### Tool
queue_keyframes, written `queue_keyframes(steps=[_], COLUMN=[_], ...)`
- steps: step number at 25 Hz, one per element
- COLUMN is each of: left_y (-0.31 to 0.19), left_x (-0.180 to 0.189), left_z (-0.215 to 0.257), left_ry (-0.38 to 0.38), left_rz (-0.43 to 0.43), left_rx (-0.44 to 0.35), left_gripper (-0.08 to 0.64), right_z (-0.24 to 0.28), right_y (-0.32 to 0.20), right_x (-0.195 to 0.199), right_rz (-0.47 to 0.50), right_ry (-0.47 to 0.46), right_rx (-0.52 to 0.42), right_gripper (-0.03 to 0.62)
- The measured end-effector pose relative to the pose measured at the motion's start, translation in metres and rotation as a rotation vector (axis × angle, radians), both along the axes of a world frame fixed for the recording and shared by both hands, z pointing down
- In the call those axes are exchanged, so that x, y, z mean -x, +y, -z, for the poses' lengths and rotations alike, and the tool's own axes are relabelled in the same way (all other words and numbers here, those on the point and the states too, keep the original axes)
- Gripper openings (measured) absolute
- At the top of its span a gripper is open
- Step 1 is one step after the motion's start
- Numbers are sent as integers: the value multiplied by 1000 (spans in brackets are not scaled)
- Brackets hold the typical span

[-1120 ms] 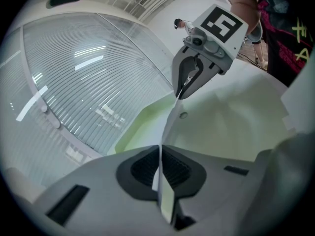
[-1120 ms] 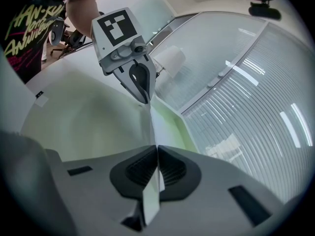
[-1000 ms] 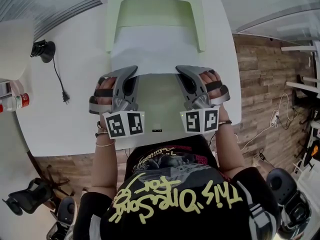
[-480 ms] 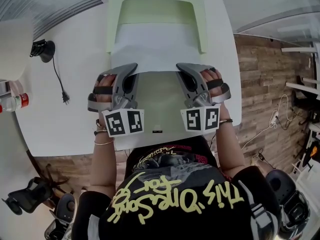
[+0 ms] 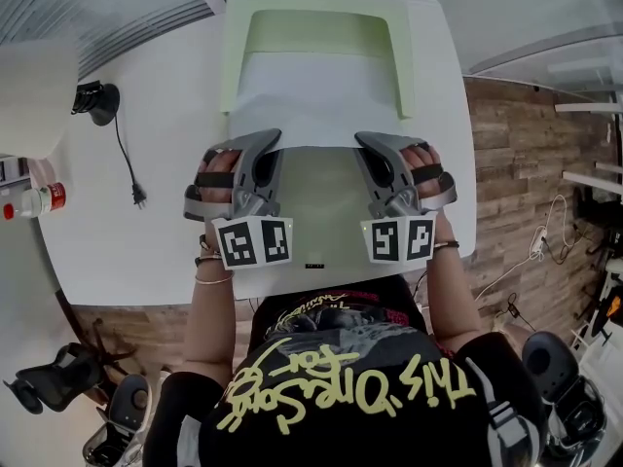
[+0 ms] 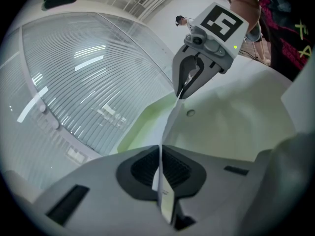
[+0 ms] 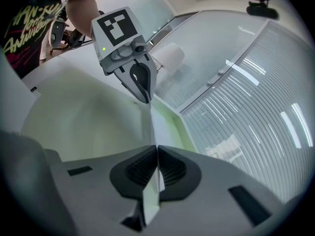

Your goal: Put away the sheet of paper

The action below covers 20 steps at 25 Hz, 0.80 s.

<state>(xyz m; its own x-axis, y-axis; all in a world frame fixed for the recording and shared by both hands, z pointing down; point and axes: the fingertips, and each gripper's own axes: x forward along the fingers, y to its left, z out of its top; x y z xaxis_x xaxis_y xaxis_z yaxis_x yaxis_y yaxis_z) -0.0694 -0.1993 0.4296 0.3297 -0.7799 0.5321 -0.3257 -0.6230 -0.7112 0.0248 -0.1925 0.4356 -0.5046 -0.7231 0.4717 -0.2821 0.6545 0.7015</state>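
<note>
Left gripper view shows my left gripper (image 6: 158, 156) clamped on the near edge of the sheet of paper (image 6: 168, 124). My right gripper (image 7: 156, 154), at three o'clock from it, is shut on the same edge. The sheet stretches toward twelve o'clock over the open light green folder (image 5: 404, 61) on the white table (image 5: 146, 125). I judge it partly stowed, with laying it down and letting go left to do.

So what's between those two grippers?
The near edge of the sheet of paper, pinched by both, over the green tray; the head view shows it.
</note>
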Motion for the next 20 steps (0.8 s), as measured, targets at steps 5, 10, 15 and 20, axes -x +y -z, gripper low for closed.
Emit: queue_keyframes(steps=[5, 10, 15, 20], left_y=[-4, -7, -11, -14], left_x=[0, 2, 2, 1], left_z=[-1, 1, 1, 3], left_ry=[9, 3, -5, -17], left_rz=[13, 16, 16, 17], left_rx=[2, -3, -11, -20], left_gripper=[9, 8, 8, 8], right_z=[-1, 0, 1, 4], right_y=[-3, -6, -11, -15], right_x=[-1, 1, 1, 1], right_rz=[-1, 2, 2, 5], right_ry=[0, 2, 5, 7], right_rx=[2, -3, -8, -19], right_gripper=[8, 8, 8, 8])
